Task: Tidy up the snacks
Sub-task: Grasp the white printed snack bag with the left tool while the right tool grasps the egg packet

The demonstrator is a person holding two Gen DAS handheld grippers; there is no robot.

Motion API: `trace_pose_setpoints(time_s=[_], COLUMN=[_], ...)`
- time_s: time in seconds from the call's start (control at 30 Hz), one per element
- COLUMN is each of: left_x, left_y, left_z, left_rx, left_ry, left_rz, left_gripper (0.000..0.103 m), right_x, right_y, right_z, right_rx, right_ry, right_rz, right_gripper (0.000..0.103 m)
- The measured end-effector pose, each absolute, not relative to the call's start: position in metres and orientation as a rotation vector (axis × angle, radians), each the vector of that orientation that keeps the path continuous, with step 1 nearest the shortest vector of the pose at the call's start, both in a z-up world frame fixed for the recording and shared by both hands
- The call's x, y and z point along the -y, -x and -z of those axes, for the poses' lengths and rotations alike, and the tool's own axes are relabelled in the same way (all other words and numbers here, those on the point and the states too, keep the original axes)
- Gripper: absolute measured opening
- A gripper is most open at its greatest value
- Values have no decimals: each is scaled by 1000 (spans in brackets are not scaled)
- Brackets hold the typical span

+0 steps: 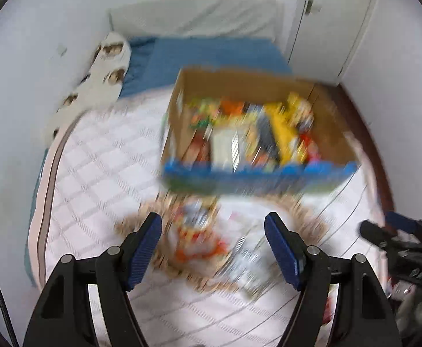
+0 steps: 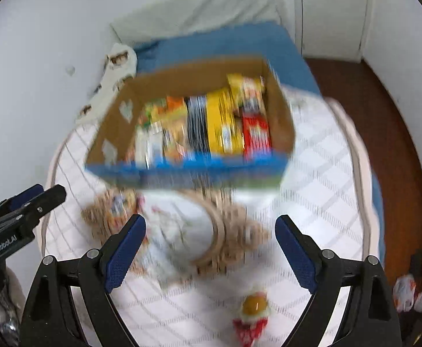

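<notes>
The left gripper is hovering with its jaws spread wide and nothing between them, and the right gripper is hanging the same way, wide apart and holding nothing. Both views are blurring badly. Just beyond the fingertips a round woven tray is lying on the white quilted bed, with a few loose snack packets sitting on it; their kinds cannot be told. Nearer than the tray, between the right gripper's arms, a small red-and-yellow wrapped snack is resting on the quilt. Farther out, just behind the tray, a cardboard box with a blue front edge is standing open, and rows of packaged snacks are filling it side by side: green, orange, dark striped, yellow and red. Beyond the box a blue blanket is covering the far end of the bed.
</notes>
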State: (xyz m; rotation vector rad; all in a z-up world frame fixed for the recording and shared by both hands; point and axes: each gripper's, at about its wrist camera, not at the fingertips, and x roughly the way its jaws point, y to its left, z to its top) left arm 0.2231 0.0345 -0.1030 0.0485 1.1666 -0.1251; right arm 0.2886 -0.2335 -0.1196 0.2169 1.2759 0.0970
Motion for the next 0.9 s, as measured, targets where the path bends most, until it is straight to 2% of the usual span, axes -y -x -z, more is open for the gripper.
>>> trace_pose_setpoints(time_s=[0.23, 0.4, 0.6, 0.73, 0.83, 0.9], left_x=[-47, -28, -15, 4, 27, 39], left_y=[-203, -217, -240, -240, -230, -218], left_z=[208, 251, 295, 306, 295, 290], left_rx=[-1535, -1689, -1780, -1769, -1700, -1663], left_ry=[229, 416, 568, 439, 194, 26], left_rz=[167, 173, 58, 56, 129, 171], left_gripper=[72, 72, 72, 72, 67, 63], right_x=[269, 282, 285, 290, 294, 294], right_y=[-226, -190, -173, -174, -180, -185], right_z=[204, 235, 245, 250, 256, 264], right_rx=[-1465, -1530, -1525, -1510, -1512, -1525], right_ry=[-379, -430, -453, -479, -484, -499], right_rz=[-4, 31, 52, 65, 76, 75], right_gripper=[93, 93, 93, 93, 92, 83])
